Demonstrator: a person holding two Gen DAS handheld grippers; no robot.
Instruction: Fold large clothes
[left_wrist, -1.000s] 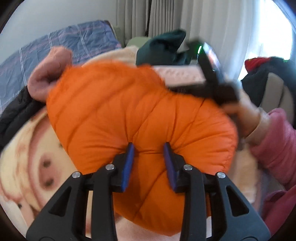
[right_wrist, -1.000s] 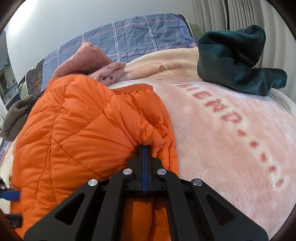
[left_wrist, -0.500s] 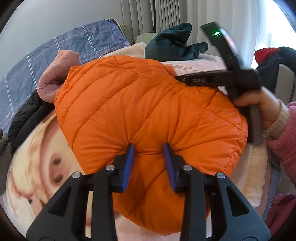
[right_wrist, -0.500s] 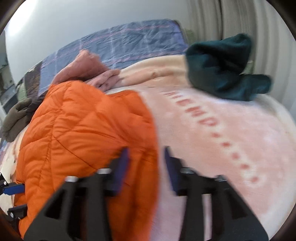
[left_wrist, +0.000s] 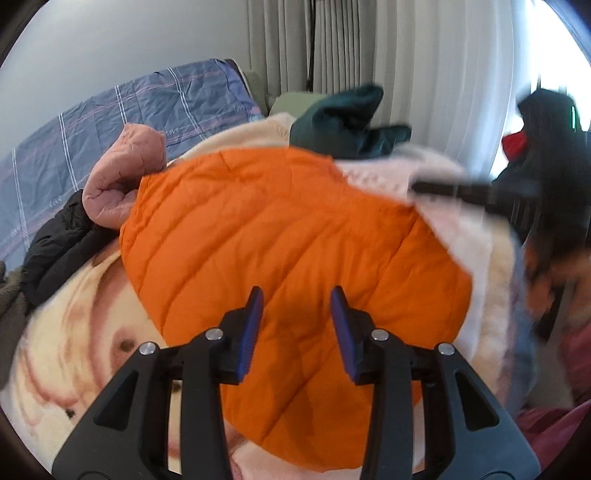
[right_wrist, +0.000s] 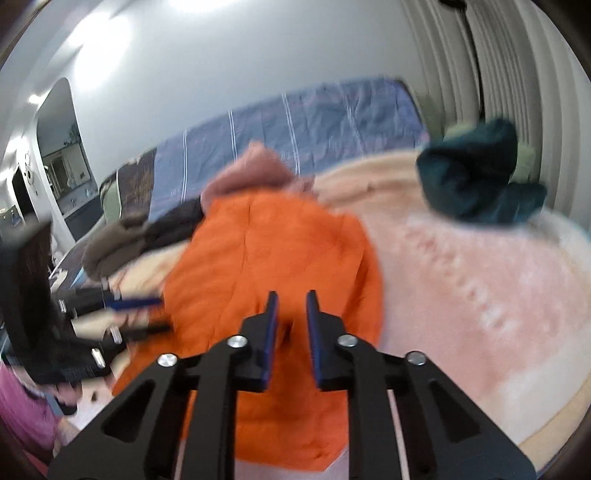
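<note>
An orange quilted puffer jacket (left_wrist: 288, 236) lies folded in a rounded bundle on the pink and cream blanket (left_wrist: 74, 332). It also shows in the right wrist view (right_wrist: 266, 251). My left gripper (left_wrist: 295, 310) is open and empty, raised just above the jacket's near edge. My right gripper (right_wrist: 291, 314) is open and empty, lifted above the jacket's right side; it appears blurred at the right of the left wrist view (left_wrist: 480, 190). The left gripper shows at the left of the right wrist view (right_wrist: 140, 314).
A dark green garment (right_wrist: 476, 184) lies at the far right of the bed. A pink jacket (left_wrist: 125, 173), a black jacket (left_wrist: 59, 243) and a brown garment (right_wrist: 114, 240) are heaped behind the orange one. A blue plaid cover (left_wrist: 129, 114) lies at the back.
The right gripper opened, let go of the jacket's edge and pulled up and away. The left gripper lifted off the jacket, which settled flat on the blanket.
</note>
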